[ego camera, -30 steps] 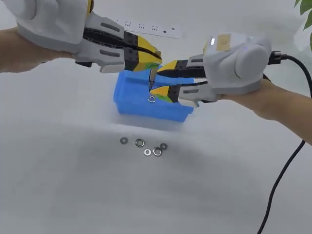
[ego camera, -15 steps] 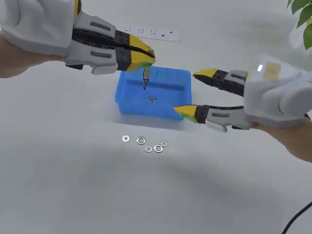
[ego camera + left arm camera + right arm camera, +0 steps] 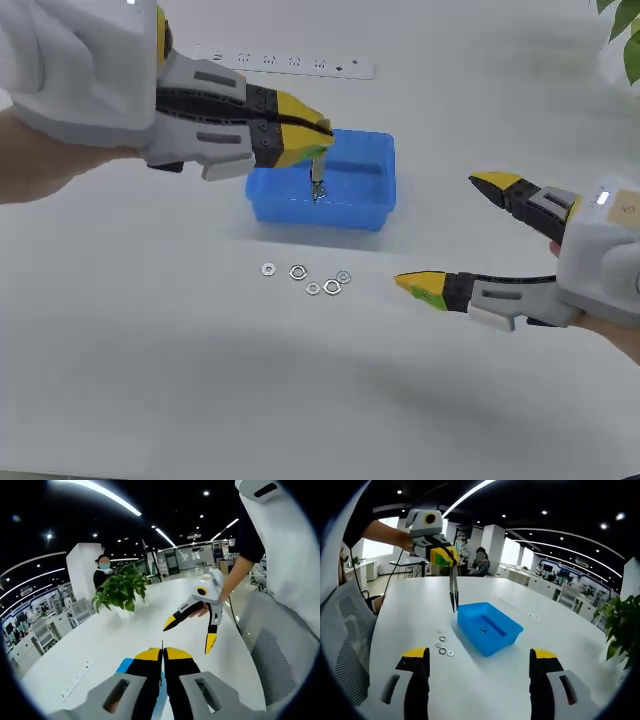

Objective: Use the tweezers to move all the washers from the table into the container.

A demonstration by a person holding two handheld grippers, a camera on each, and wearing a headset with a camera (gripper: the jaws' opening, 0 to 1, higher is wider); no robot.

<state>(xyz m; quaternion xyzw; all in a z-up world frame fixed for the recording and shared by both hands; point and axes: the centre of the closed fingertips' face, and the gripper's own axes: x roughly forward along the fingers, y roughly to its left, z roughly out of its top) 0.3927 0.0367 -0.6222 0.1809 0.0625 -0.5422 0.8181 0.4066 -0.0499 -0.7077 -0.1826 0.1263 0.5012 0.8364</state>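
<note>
Several small metal washers [image 3: 312, 280] lie in a loose cluster on the white table, just in front of the blue container [image 3: 300, 212]. My left gripper [image 3: 322, 128] is shut on the tweezers [image 3: 316, 175], whose tips hang down over the container's inside. My right gripper [image 3: 455, 235] is held wide open with nothing in it, to the right of the washers and apart from the container. The right gripper view shows one washer [image 3: 482, 630] lying in the container [image 3: 495, 645], the table washers [image 3: 442, 645] beside it, and the tweezers [image 3: 454, 587] under the left gripper [image 3: 440, 552].
A white power strip [image 3: 285, 62] lies at the table's far edge behind the container. Green plant leaves [image 3: 628, 40] reach in at the upper right. Bare white tabletop [image 3: 200, 380] stretches in front of the washers. A person stands by a plant [image 3: 120, 590] far off.
My right gripper has pulled away from the tweezers and container, to the right and nearer to me, and stands wider open. The left gripper still holds the tweezers over the container.
</note>
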